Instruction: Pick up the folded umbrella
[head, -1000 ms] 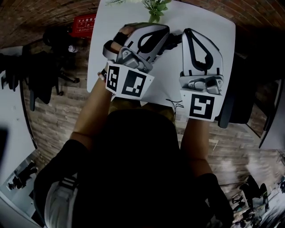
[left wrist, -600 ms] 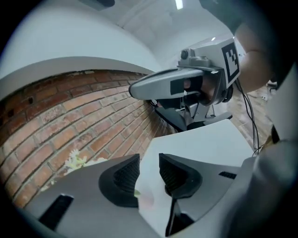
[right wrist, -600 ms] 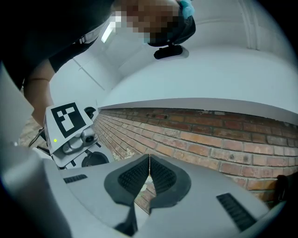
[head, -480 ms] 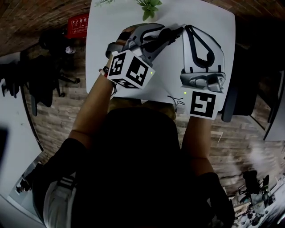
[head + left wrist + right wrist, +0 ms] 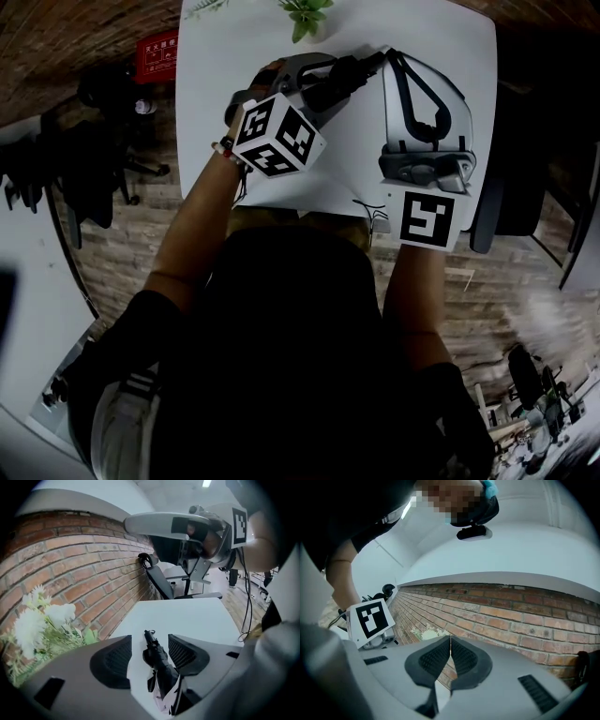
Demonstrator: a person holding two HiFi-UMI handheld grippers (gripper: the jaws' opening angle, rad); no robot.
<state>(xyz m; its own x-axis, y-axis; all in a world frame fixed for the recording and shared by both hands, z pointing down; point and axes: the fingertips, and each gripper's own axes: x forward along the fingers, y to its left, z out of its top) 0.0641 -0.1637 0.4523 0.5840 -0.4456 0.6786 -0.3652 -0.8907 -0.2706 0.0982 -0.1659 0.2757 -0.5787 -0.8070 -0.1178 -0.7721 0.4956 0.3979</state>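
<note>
Though unclear overhead, left hand-held gripper [image 5: 150, 645] (jaws just opening) straddles umbrella [image 5: 160, 663].

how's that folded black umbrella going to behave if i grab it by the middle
The folded umbrella looks like a stiff core under loose fabric folds, so the surface may squash and slip. Its rounded, slender shape probably lets it roll on the smooth white table if nudged.

1 folded umbrella [image 5: 161, 667], 1 table [image 5: 197, 616], 1 plant [image 5: 42, 625], 2 grippers [image 5: 149, 645] [image 5: 450, 642].
</note>
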